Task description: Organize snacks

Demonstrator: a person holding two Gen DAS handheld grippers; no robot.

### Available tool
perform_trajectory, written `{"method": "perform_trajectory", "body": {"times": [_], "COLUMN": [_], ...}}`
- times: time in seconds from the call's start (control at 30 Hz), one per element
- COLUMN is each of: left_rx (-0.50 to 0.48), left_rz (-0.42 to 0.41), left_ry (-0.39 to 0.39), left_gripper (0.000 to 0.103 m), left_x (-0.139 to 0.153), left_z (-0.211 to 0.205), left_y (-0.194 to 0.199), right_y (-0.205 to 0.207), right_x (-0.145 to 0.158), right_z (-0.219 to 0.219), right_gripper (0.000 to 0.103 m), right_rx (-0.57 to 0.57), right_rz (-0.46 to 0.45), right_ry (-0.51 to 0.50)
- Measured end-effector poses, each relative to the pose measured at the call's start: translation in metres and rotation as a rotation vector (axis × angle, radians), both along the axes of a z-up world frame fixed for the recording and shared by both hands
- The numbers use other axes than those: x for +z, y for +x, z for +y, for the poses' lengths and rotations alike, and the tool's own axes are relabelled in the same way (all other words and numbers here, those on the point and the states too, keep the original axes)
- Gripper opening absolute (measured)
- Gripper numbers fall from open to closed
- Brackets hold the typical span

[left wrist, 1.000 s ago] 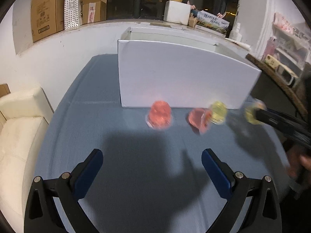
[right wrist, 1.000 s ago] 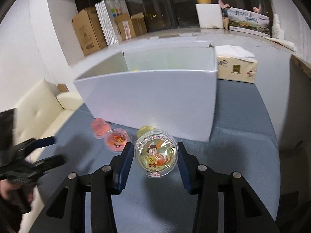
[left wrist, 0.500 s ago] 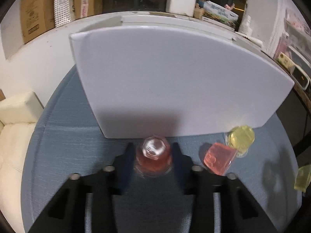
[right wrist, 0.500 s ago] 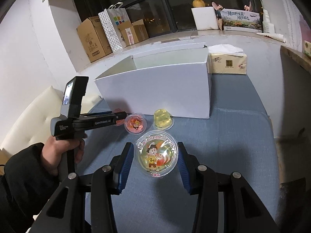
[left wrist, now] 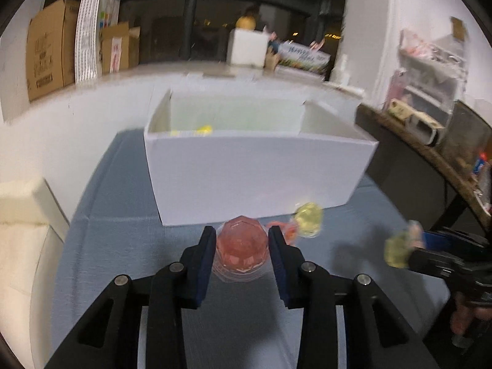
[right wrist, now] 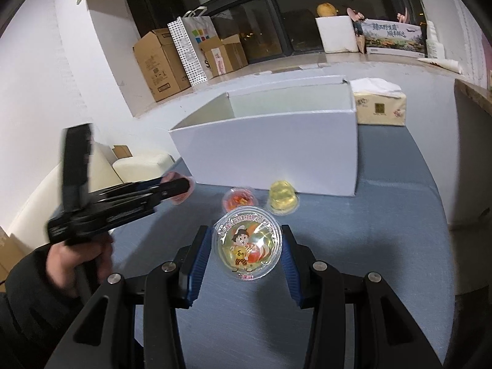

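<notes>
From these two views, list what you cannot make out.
- White box contents: the front wall hides the floor in both views; only a yellow scrap shows, left wrist.
- Right gripper's yellow cup: blurred, left wrist.
- Red cup on the table: the held pink cup covers most of it, left wrist.

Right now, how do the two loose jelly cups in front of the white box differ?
The red jelly cup lies tipped, its printed lid facing the camera; the yellow jelly cup stands inverted on its rim, dome up. Red sits left of yellow. Both rest on the blue tabletop, held by neither hand-held gripper.
</notes>
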State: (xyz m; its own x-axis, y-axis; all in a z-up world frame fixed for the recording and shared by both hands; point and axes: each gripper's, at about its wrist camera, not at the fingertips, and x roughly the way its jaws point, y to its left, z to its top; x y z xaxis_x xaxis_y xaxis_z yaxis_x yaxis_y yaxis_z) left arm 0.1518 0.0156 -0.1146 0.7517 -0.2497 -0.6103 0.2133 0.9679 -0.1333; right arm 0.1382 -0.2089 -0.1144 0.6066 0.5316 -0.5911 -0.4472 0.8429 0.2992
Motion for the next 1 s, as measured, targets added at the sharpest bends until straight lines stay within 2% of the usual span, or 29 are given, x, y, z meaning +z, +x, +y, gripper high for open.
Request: {"method": "perform_trajectory", "body": {"times": [0.17,0.27,0.33,0.37,0.4,0.47,0.53,0.63,0.7,0.73,0.77,0.8,0.87,1.0], "left_rx": [-0.009,-0.016,-0.027,-0.039,-0.044,-0.043,-0.053,-0.055,-0.048,-0.046,-0.039,-0.032,-0.037,-0.084], "left_rz": [-0.065,-0.086,-0.101,-0.103,-0.1,-0.112,-0.088,-0.087,-0.054,-0.022,-0.003,0.006,0.018,0.097], "left_ry": [-0.011,-0.029,-0.029,-0.029,-0.029,-0.003,-0.008,0.001,0.011,0.008,0.006,0.01,0.025,0.011], "left_gripper": [0.037,0.023,0.019,0.01,0.007,0.007,0.007,0.007,0.007,0.01,0.03,0.062,0.103,0.103], "left_x": [0.035,0.054,0.066,0.07,0.073,0.078,0.079,0.074,0.062,0.054,0.048,0.041,0.022,-0.014], "left_z": [0.001,0.002,0.001,-0.001,-0.001,-0.002,0.001,0.004,0.004,0.005,0.005,0.005,0.003,-0.008], "left_y": [-0.004,0.013,0.028,0.039,0.048,0.065,0.074,0.065,0.062,0.059,0.056,0.052,0.04,0.026], "right_y": [0.014,0.03,0.046,0.053,0.061,0.073,0.08,0.078,0.078,0.078,0.078,0.077,0.074,0.069], "right_x": [0.02,0.037,0.051,0.057,0.064,0.076,0.082,0.087,0.083,0.078,0.075,0.072,0.067,0.059], "right_z": [0.011,0.015,0.016,0.016,0.017,0.018,0.016,0.018,0.02,0.022,0.022,0.022,0.022,0.018], "right_gripper": [0.048,0.048,0.048,0.048,0.048,0.048,0.049,0.048,0.048,0.048,0.048,0.049,0.049,0.048], "right_rx": [0.009,0.001,-0.012,-0.022,-0.027,-0.04,-0.048,-0.04,-0.033,-0.036,-0.033,-0.028,-0.027,-0.03], "right_rz": [-0.036,-0.07,-0.091,-0.098,-0.109,-0.138,-0.133,-0.162,-0.154,-0.149,-0.14,-0.133,-0.127,-0.109], "right_ry": [0.004,0.006,0.009,0.005,0.003,-0.023,-0.021,-0.008,-0.005,-0.014,-0.011,-0.005,-0.001,0.003]}}
